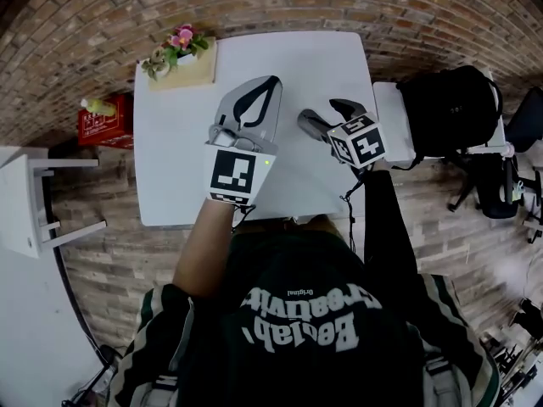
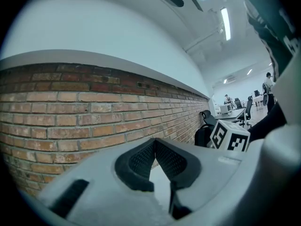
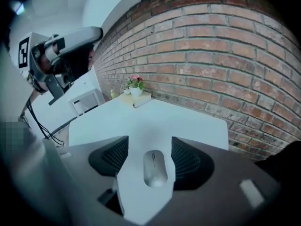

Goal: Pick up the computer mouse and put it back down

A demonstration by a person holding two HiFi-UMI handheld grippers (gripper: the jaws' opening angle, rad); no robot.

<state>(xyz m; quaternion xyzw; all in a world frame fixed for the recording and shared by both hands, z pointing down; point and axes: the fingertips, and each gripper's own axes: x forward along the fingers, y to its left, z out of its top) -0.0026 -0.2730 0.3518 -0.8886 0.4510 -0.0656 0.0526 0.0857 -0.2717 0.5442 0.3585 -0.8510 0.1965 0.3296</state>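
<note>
The right tongs [image 3: 149,142] were released. Their two dark pads stood well apart, and the mouse [image 3: 154,168] showed in the gap between them. It was a small silver mouse, and it lay flat on the white table [image 3: 141,119], not lifted. Neither pad pressed on it, and a strip of bare table showed on each side of it.

These tongs were tilted down toward the table top, so the mouse lay straight ahead of them and lower, on the line along which they looked. Its long axis ran along that line too, with the wheel end turned away from the tongs, so its two long sides faced the two pads. In my judgement this suited a grasp across the narrow width: the tongs needed only to go lower, without turning, and then to clench. How much height was between them and the table I could not tell.

The left tongs [image 2: 154,141] were clenched, tips touching, with nothing between them. They were held level above the table and pointed at the brick wall [image 2: 70,107], not at the mouse. The right hand was clearly the nearer one. A small flower pot [image 1: 180,42] stood at the far left corner, well apart from the mouse.
</note>
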